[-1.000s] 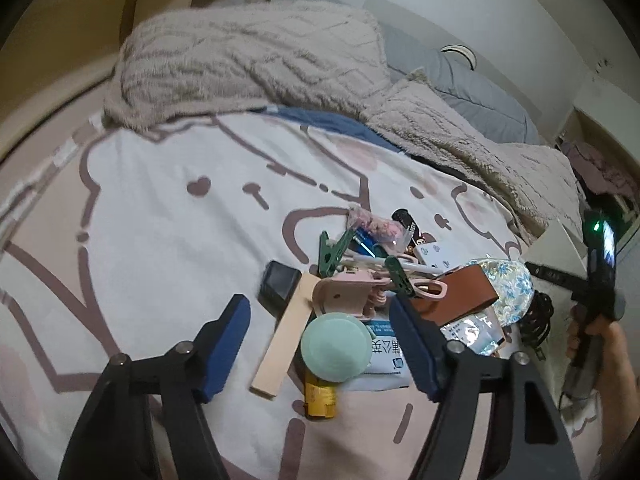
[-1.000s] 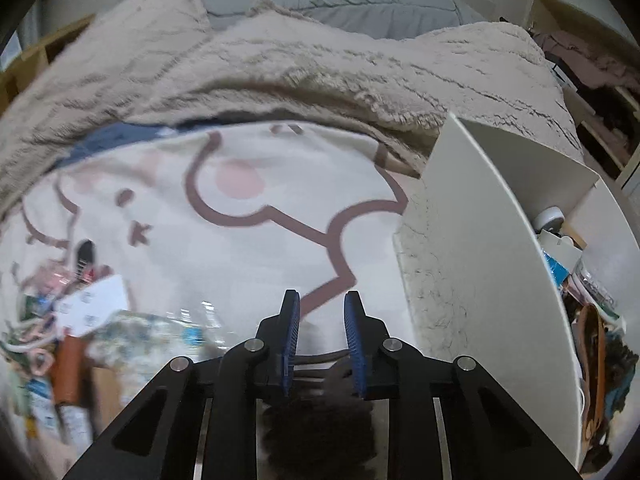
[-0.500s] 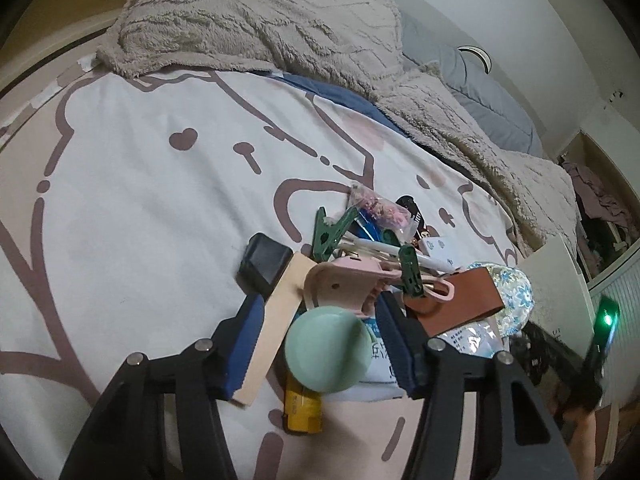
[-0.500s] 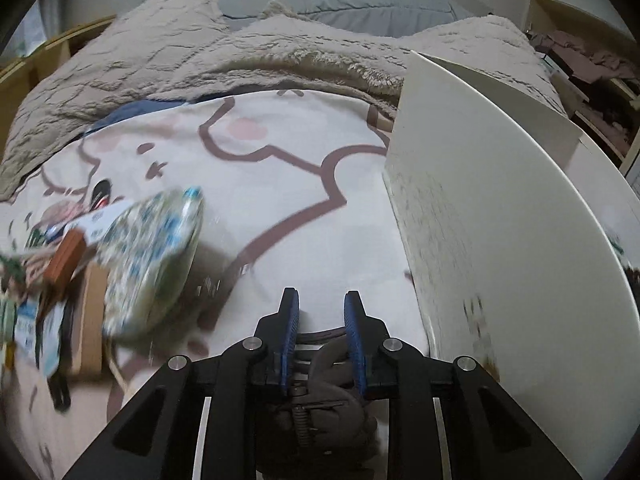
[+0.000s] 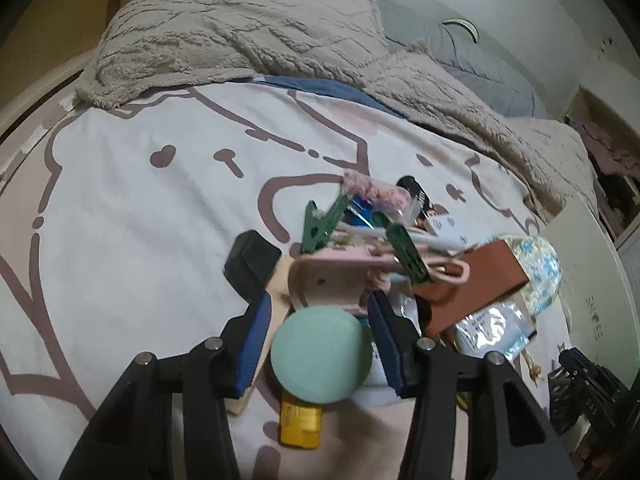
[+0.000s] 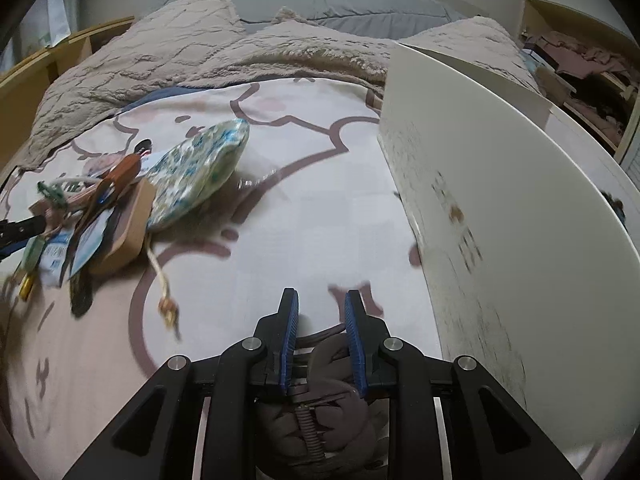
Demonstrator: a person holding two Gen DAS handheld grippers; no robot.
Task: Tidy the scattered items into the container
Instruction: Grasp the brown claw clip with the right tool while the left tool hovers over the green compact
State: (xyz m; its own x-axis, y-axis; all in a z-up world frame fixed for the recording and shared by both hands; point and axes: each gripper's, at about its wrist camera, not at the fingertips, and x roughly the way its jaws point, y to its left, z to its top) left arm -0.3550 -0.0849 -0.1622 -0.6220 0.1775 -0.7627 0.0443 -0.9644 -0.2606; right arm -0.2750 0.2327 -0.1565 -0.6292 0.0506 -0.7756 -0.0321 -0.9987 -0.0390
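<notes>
My left gripper (image 5: 318, 320) is open, its fingers on either side of a round mint-green case (image 5: 320, 354) in a pile on the bed: green clips (image 5: 320, 226), a pink holder (image 5: 332, 280), a brown leather piece (image 5: 476, 284), a floral pouch (image 5: 540, 268), a black box (image 5: 250, 262) and a yellow item (image 5: 300, 424). My right gripper (image 6: 322, 320) is shut on a dark brown hair claw clip (image 6: 324, 364) low over the sheet, beside the white container's wall (image 6: 500, 216). The pile also shows at left in the right wrist view (image 6: 132, 208).
A beige fuzzy blanket (image 5: 248, 28) and grey pillows (image 6: 344, 4) lie at the head of the bed. A cord with a gold end (image 6: 166, 300) trails from the pile. Shelves with clothes (image 6: 580, 64) stand at far right.
My left gripper has moved down and narrowed around the mint case. My right gripper has carried the claw clip back and lower along the container's outer wall.
</notes>
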